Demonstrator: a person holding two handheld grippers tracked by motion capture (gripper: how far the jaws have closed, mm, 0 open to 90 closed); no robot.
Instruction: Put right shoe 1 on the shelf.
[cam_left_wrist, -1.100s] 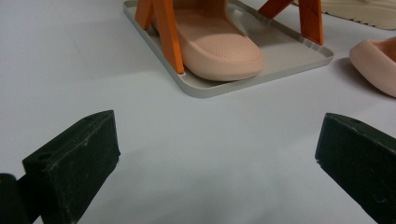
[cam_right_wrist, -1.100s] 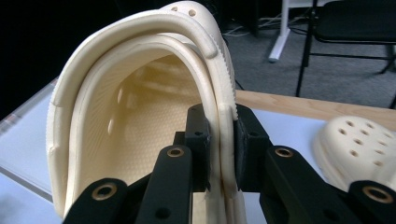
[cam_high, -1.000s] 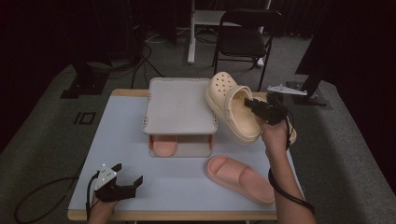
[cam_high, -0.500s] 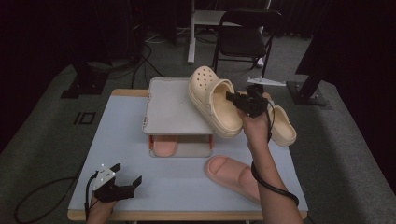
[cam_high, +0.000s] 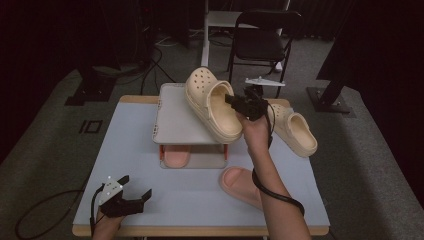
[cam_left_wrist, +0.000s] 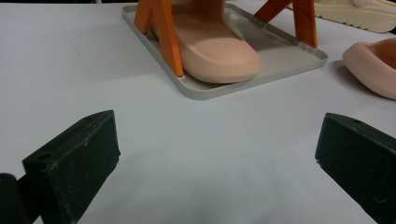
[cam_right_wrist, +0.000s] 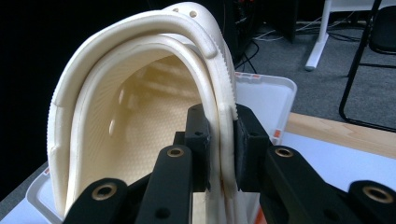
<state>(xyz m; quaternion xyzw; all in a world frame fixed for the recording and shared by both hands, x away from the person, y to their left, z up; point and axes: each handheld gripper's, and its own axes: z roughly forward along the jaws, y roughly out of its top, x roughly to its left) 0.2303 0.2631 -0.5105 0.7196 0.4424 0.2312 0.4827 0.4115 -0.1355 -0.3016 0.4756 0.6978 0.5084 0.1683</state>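
- Two cream clogs and two pink slides are spread over a pale blue surface, seen from the high view.
- The right claw pinches the side wall of one cream clog, jaws pressed together on the rim. In the right gripper view the wall sits squeezed between the two black pads.
- That clog hangs in the air, tilted, above the right part of a grey two-level rack, toe pointing away from the person.
- The second cream clog lies on the surface to the right of the rack, apart from the held one.
- One pink slide lies on the rack's lower tray, between orange legs.
- The other pink slide lies on the surface in front of the rack, partly behind the person's right forearm.
- The left claw rests near the front left corner of the surface, jaws spread wide with nothing between them.
- A black chair stands on the floor beyond the surface.
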